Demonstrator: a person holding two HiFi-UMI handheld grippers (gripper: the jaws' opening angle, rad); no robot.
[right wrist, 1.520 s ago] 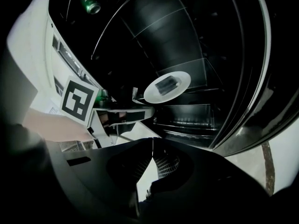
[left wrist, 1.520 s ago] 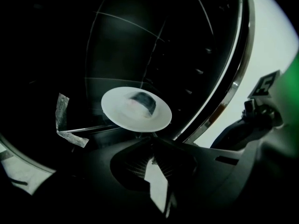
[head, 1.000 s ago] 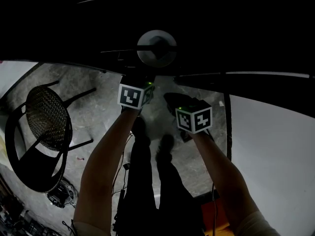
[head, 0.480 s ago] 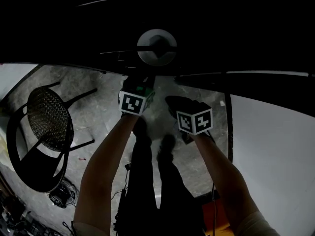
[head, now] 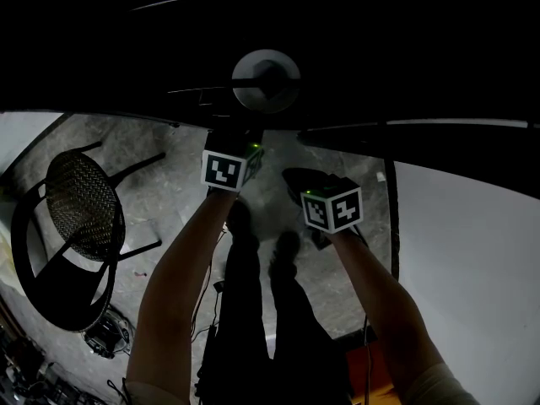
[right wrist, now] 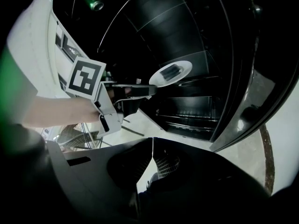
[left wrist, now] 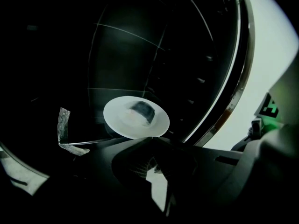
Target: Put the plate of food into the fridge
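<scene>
Straight ahead of the left gripper, touching its tips, sits the plate. The jaws are pinched narrow on its near rim, so the plate juts forward from them, roughly level, with the dark bit of food a little beyond its middle. Plate and jaw tips are inside the dark fridge. Just below and to the left of the tips runs the front edge of a glass shelf; whether the plate's base touches that shelf or hangs just over it I cannot tell. The coming move looks to turn on that gap: the plate should go a little further forward and down, so its base rests on the glass before the jaws let go. The right gripper is behind and to the right of the left one, jaws pressed together on nothing and well apart from the plate; the left is plainly the nearer tool.
</scene>
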